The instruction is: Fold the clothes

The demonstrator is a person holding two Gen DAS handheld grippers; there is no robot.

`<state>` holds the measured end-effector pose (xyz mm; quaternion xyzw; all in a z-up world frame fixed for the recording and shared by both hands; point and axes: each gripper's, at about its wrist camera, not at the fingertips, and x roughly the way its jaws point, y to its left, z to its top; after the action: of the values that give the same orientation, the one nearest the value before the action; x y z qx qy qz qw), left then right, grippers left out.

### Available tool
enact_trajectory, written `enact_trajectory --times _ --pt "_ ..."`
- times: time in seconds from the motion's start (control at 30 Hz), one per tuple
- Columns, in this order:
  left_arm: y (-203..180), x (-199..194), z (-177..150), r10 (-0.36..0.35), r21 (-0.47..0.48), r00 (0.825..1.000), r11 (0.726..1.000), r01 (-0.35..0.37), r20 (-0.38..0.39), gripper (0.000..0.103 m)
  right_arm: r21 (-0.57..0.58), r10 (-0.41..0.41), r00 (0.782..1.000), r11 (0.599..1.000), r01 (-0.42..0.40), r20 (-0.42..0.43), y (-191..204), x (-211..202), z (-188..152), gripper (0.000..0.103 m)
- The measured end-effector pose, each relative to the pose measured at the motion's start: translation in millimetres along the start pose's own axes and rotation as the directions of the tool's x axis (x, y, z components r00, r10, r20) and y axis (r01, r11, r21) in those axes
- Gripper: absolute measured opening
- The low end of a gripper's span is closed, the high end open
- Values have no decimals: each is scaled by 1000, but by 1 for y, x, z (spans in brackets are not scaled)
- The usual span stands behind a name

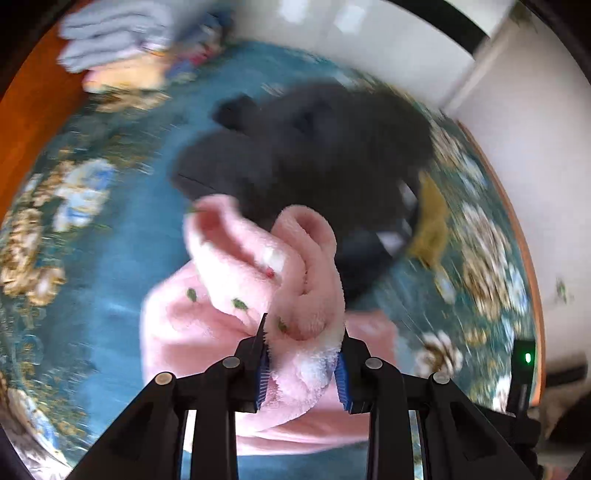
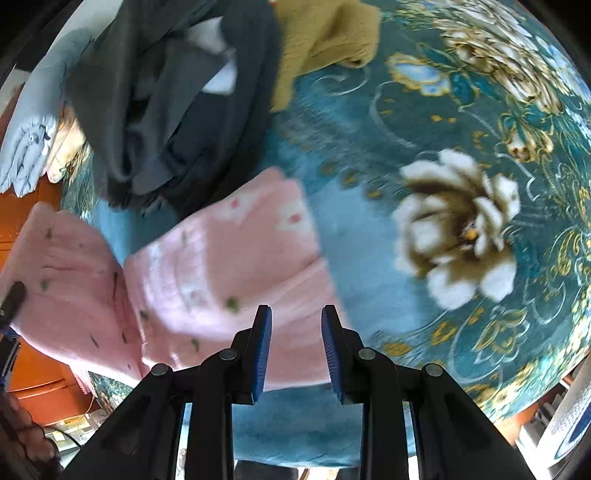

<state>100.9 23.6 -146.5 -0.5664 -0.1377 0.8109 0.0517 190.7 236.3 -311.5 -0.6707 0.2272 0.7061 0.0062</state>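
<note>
1. The left gripper (image 1: 303,332) has its blue-padded fingers (image 1: 261,373) clamped on a bunched fold of the fluffy pink garment with small green and white motifs (image 1: 236,280); the cloth fills the gap between the pads and hangs ahead of and below them.
2. Beyond the left fingertips lies a heap of dark grey clothes (image 1: 314,155), with a mustard-yellow knitted piece (image 1: 430,221) at its right edge.
3. Far ahead and to the left of the left fingers sits a pale blue folded stack (image 1: 114,33), near the table's edge.
4. The right gripper (image 2: 296,314) holds its fingers a narrow gap apart; the pink garment (image 2: 229,266) shows through the gap, but whether the pads press on it cannot be told.
5. From the right fingers the pink cloth spreads left and forward, its far edge just beside the dark grey heap (image 2: 166,110).
6. To the right of the right fingers the teal floral tablecloth (image 2: 461,184) lies bare up to its curved rim, giving the widest open room.
7. A person's hand (image 2: 26,432) shows at the lower left edge of the right wrist view.
</note>
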Motion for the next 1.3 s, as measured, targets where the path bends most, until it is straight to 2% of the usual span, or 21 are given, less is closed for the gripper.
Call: enact_trajectory --times 0.13,0.23,0.37,0.43,0.47,0.5,0.53,0.6,0.7,0.8,0.87,0.97,1.17,1.3 --pt "-53 58 -19 -1 100 993 995 13 -120 31 27 2 1000 1000 -2 -5 -29 2 6 28" --pt "-75 85 -34 -16 156 978 986 49 -207 32 50 10 1000 999 -8 -24 -49 7 7 28" --pt "-76 100 -43 -32 126 955 989 72 -296 40 70 48 998 997 -45 -43 -62 14 9 29" --pt "-67 102 -45 -81 62 940 992 108 -332 57 66 94 995 994 -91 -44 -60 15 11 29" --pt "-63 100 -45 -99 45 935 992 122 -339 59 63 129 991 990 -126 -42 -57 15 12 34" --pt "-60 95 -45 -113 36 933 991 132 -341 61 60 171 984 984 -169 -39 -54 15 14 46" --pt "-59 91 -45 -113 45 932 990 136 -345 64 58 214 976 976 -211 -35 -50 15 16 49" --pt "-57 82 -46 -98 77 932 988 132 -349 64 40 290 956 957 -289 -48 -39 18 19 49" --pt "-37 64 -45 -60 47 948 996 79 -312 64 -4 352 932 935 -354 -89 -19 26 23 49" --pt "6 49 -43 13 -86 964 996 -37 -265 64 -83 338 932 933 -350 -134 4 35 24 49" --pt "40 40 -44 41 -203 967 975 -94 -253 64 -118 340 928 926 -358 -150 16 39 25 49" --pt "80 26 -52 60 -338 970 931 -139 -235 64 -142 314 937 931 -335 -154 30 47 28 49" --pt "108 5 -70 113 -376 967 906 -194 -229 64 -227 273 957 930 -290 -101 48 46 39 51" --pt "108 6 -76 122 -368 961 906 -210 -246 64 -251 285 951 918 -306 -119 60 52 49 51"
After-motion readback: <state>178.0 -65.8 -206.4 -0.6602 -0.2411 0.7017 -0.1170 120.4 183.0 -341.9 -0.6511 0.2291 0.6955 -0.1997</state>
